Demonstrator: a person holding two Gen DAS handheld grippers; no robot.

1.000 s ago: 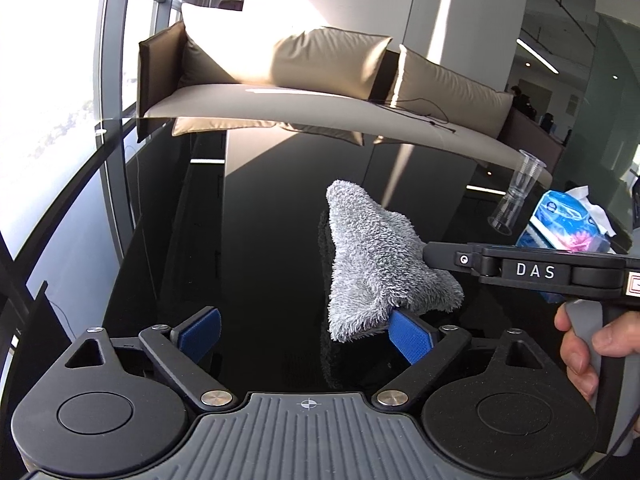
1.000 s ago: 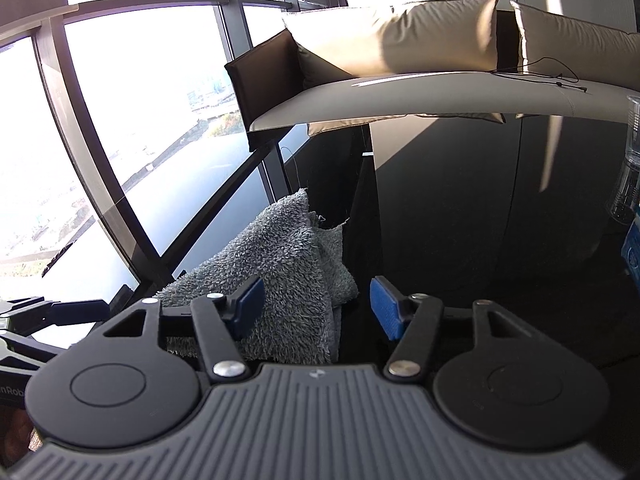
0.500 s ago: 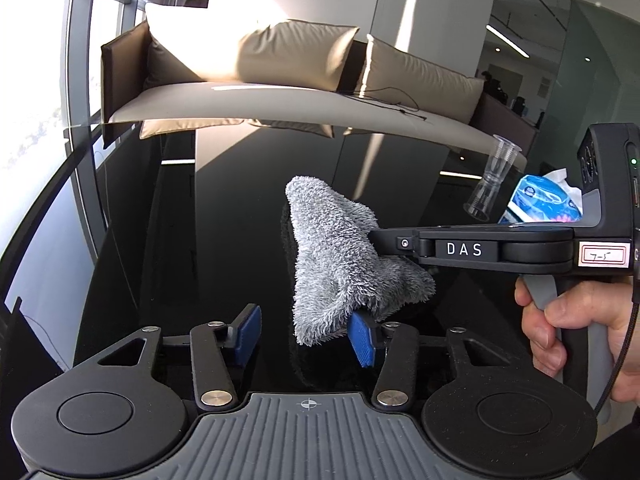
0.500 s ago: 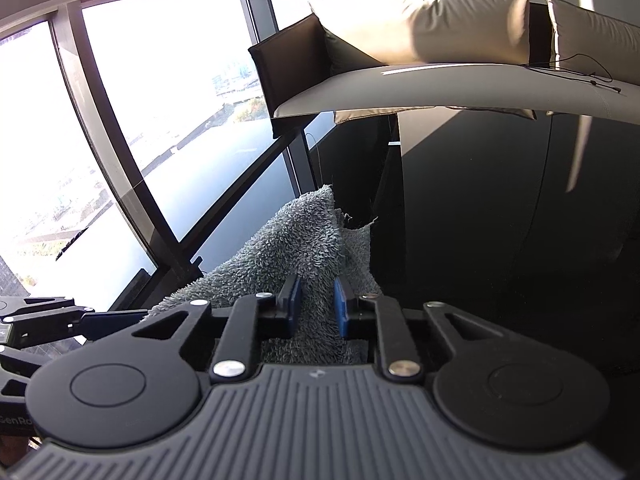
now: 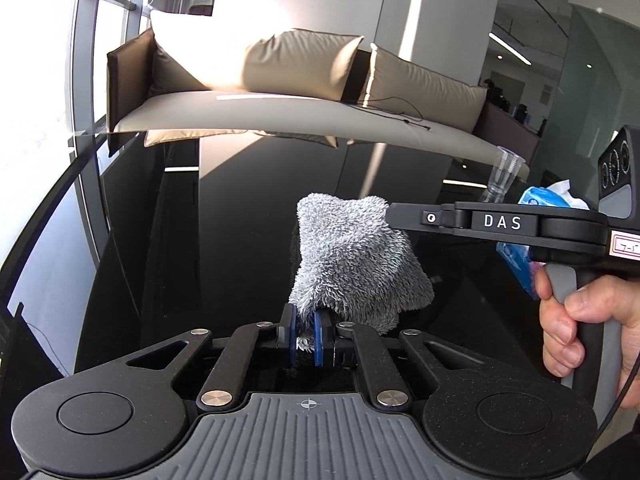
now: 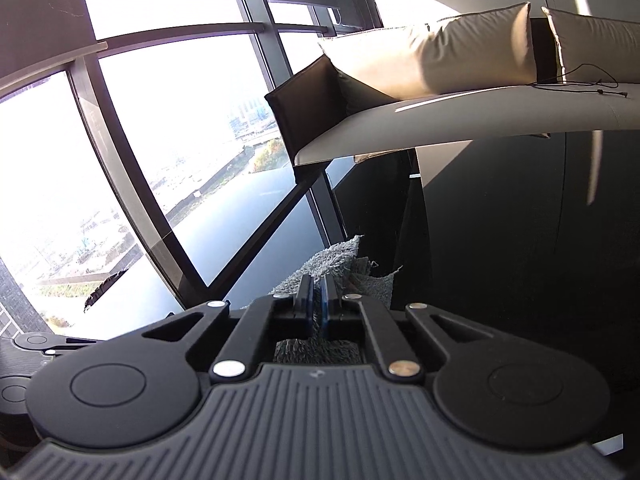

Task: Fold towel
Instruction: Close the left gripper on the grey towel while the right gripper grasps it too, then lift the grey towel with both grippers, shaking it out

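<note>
Grey fluffy towel [image 5: 356,264] hangs bunched above the glossy black table [image 5: 240,264], held at two corners. One left gripper [image 5: 305,334] reaches forward, its blue fingers [image 5: 319,336] pinching the near lower corner. One right gripper [image 6: 316,306] extends level from the right, a bare hand [image 5: 580,332] wrapped around its handle, fingers pinching the upper edge. One tissue pack [image 5: 540,200] and one clear cup [image 5: 505,174] stand behind.

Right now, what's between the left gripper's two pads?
A bunched corner of the grey towel, pinched in the left gripper, per the left wrist view.
</note>
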